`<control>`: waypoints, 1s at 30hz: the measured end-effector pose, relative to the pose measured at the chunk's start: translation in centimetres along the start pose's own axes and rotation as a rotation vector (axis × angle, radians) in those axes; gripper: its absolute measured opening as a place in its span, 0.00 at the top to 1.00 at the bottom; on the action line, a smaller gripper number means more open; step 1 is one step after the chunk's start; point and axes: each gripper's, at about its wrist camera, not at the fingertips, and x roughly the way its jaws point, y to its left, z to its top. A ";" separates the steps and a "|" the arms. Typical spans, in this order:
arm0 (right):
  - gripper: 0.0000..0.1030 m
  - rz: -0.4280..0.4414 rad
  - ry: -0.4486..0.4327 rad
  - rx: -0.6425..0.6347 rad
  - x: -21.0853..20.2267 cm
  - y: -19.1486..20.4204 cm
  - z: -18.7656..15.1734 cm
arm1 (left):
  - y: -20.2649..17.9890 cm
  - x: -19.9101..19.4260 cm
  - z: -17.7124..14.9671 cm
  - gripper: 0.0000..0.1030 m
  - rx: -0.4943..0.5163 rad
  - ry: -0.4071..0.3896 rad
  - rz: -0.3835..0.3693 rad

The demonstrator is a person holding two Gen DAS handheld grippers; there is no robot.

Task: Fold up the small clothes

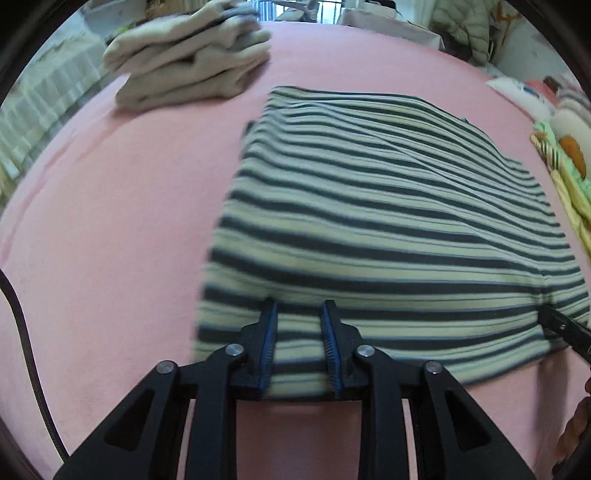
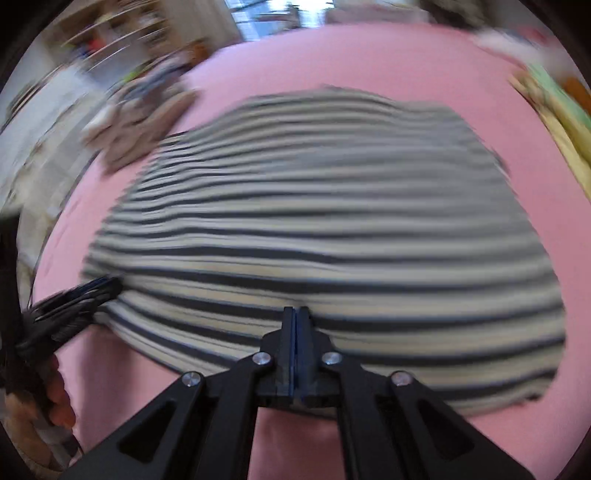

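The striped shirt (image 1: 388, 221) lies on the pink bed (image 1: 110, 221), folded clothes (image 1: 192, 55) near its far-left corner. The left gripper (image 1: 299, 314) has a small gap with cloth between; the right gripper (image 2: 295, 314) is clamped on the shirt's near edge.

On the pink sheet (image 1: 110, 206) lies 1 striped garment (image 1: 388, 221), with 1 pile of folded beige clothes (image 1: 192, 55) at the far left. There are 2 grippers: the left gripper (image 1: 298, 306) and right gripper (image 2: 295, 314). At the right edge lies 1 yellow-green cloth (image 1: 565, 173).

Bits and pieces around the pink sheet (image 1: 110, 206)

A black cable (image 1: 26, 343) runs down the near left edge — far right lie a yellow-green patterned cloth (image 1: 565, 177) and a white pillow (image 1: 517, 90), and beyond the far edge a pale puffy jacket (image 1: 465, 26).
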 end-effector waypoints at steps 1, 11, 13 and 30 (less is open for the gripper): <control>1.00 -0.012 -0.010 0.054 -0.8 -2.5 -0.5 | 0.6 0.0 -0.2 0.84 0.005 -0.002 -0.006; 1.00 -0.124 -0.043 0.172 -4.6 -9.2 -4.5 | 1.7 -1.2 -1.7 0.84 0.028 -0.011 0.015; 1.00 -0.174 -0.038 0.145 -4.9 -8.3 -4.7 | 1.9 -1.5 -1.7 0.84 0.029 -0.002 0.025; 0.98 -0.149 -0.231 -0.019 -15.3 2.8 -4.9 | 2.4 -13.4 -4.0 0.21 -0.001 -0.129 0.053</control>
